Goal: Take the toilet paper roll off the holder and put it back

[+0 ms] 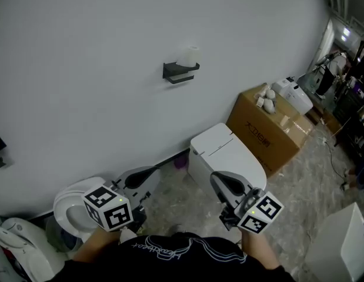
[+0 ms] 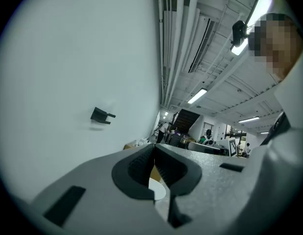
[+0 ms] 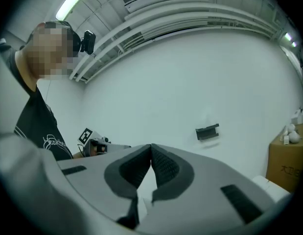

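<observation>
- Toilet paper roll (image 1: 189,56) is in neither gripper; it sits on top of the black wall holder (image 1: 180,72).
- Left gripper (image 2: 153,147): jaws together, nothing between them.
- Right gripper (image 3: 151,146): jaws together, empty.
- Both grippers are low, close to the person and well apart from the holder.
- A white toilet (image 1: 226,151) stands just beyond the right gripper.

We note a matt black holder (image 1: 180,72), a white toilet paper roll (image 1: 189,56) and a smooth matt wall (image 1: 82,51); the toilet (image 1: 226,151) looks glossy white, the box (image 1: 270,131) plain brown cardboard.
</observation>
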`<state>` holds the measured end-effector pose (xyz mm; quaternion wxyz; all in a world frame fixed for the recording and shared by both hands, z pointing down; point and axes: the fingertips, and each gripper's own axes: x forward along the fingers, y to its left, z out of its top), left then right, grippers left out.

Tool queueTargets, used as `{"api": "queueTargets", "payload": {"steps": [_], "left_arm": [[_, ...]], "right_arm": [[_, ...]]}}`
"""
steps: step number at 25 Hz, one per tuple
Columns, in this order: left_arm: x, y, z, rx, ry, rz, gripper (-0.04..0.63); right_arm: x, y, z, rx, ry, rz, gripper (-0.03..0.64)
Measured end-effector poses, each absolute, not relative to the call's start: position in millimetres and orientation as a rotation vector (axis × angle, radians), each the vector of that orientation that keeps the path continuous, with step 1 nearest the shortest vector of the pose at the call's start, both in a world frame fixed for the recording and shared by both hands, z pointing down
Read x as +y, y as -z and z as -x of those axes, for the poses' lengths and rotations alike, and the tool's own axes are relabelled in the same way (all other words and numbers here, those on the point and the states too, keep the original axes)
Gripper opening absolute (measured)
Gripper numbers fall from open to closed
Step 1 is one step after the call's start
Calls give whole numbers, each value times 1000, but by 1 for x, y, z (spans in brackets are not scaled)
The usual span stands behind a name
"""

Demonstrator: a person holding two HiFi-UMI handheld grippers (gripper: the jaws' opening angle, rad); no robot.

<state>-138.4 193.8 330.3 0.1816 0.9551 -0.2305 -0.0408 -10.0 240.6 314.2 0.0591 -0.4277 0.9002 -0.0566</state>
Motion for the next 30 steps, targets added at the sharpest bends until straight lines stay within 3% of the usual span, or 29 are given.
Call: {"api": "queueTargets", "payload": {"steps": [1,3,8,16,21,30], "left_arm": [[193,-330,139,-651,117,-2696,6],[193,-327,138,-651,124,-2698,6],[189,-324,140,-665,130,-2701,6],[164,-321,146,-691,132,-2726,5],[144,-329,149,-712,134,-2705,6],[78,-343,145,-782,139,-2654,6]], "right_arm": [[240,-312,8,2721,156,1311,3],[236,-308,1,2705,121,1372,98],[224,-294,-16,2641,50,1469,220],[189,-286,-27,2644,-53,1558,379],[160,-296,-28,2664,-28,1561,425],[87,-310,-41,2706,18,1537,439]]}}
